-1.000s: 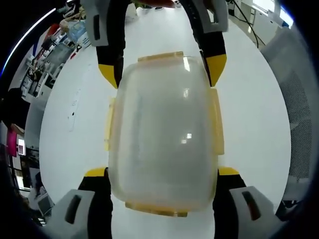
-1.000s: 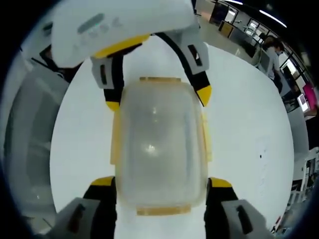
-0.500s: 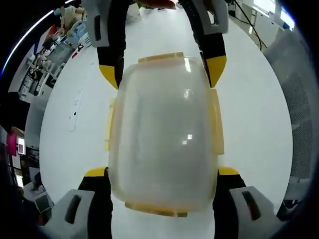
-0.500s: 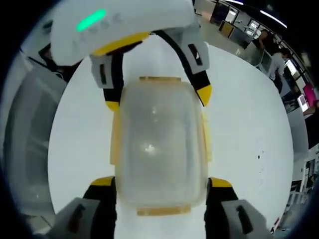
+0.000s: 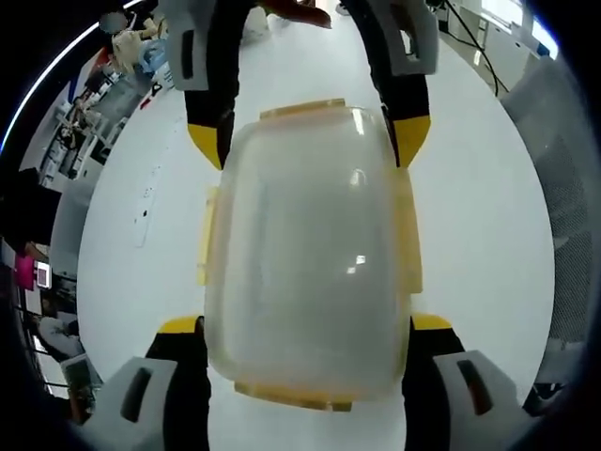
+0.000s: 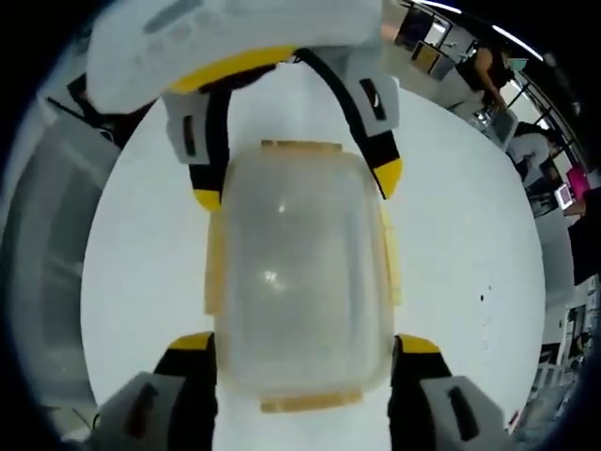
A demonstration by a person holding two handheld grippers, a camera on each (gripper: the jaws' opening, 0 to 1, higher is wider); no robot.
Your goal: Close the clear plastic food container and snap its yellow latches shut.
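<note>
Barely anything is changing around the clear container (image 5: 305, 249): against the pictures from a second ago it is sitting at the same spot between the same four yellow tips, while the room beyond the white tabletop (image 5: 470, 235) is sliding a little, so the hands are only tilting slightly. My reading is that the lid is already seated and the work is pausing before the latches get pressed.

In the left gripper view the container is lying centred, its long axis running from 6 o'clock to 12 o'clock, domed lid facing the camera. Yellow latches (image 5: 408, 230) are showing along its long sides and at both short ends; whether they are snapped down I cannot tell.

Around it, the left tool (image 5: 305, 331) is standing spread, a tip flanking each near corner at 7 and 5 o'clock, at most just touching, not visibly squeezing. Opposite, the right tool (image 5: 308, 139) is reaching in from 12 o'clock, likewise spread across the far corners. In the right gripper view the layout is mirroring this: container (image 6: 299, 268) upright in the picture, right tool (image 6: 299, 346) straddling the near end, left tool (image 6: 293, 183) the far end.
</note>
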